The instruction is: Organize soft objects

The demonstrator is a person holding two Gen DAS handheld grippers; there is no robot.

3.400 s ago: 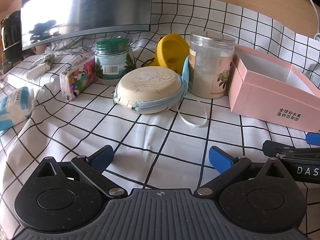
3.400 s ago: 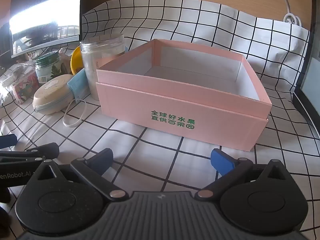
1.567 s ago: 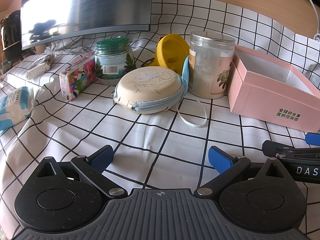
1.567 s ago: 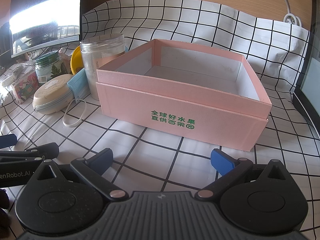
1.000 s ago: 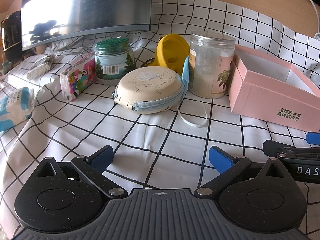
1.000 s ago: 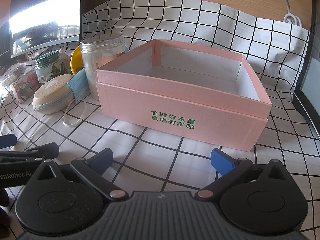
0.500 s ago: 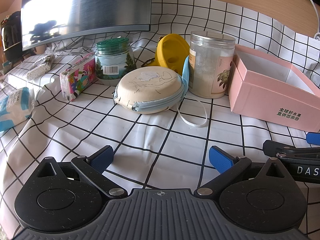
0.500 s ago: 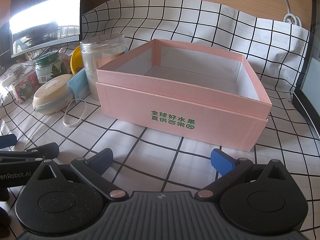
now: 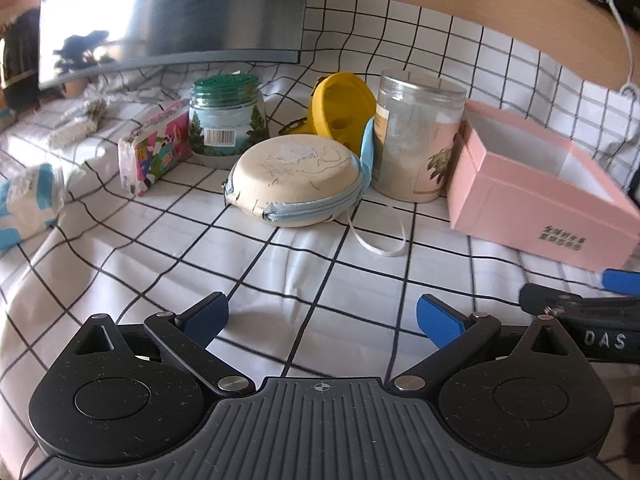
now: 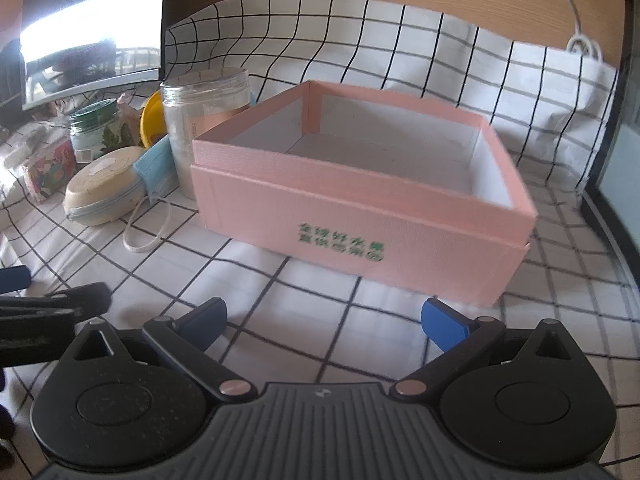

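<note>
A cream zip pouch (image 9: 294,178) lies on the checked cloth, with a blue face mask (image 9: 367,148) leaning behind it and its white ear loop (image 9: 376,240) trailing forward. A pink open box (image 10: 360,184) stands empty to the right; it also shows in the left wrist view (image 9: 532,188). A tissue pack (image 9: 154,152) and a white-blue soft pack (image 9: 28,200) lie at the left. My left gripper (image 9: 320,316) is open and empty, short of the pouch. My right gripper (image 10: 324,318) is open and empty in front of the box.
A clear jar (image 9: 416,140), a green-lidded jar (image 9: 226,120) and a yellow plastic object (image 9: 340,110) stand behind the pouch. A monitor (image 9: 172,12) stands at the back left. A wooden wall and a white cable (image 10: 572,12) are behind the box.
Both views have shifted slightly and are a little blurred, so both grippers have begun to move. No object has moved.
</note>
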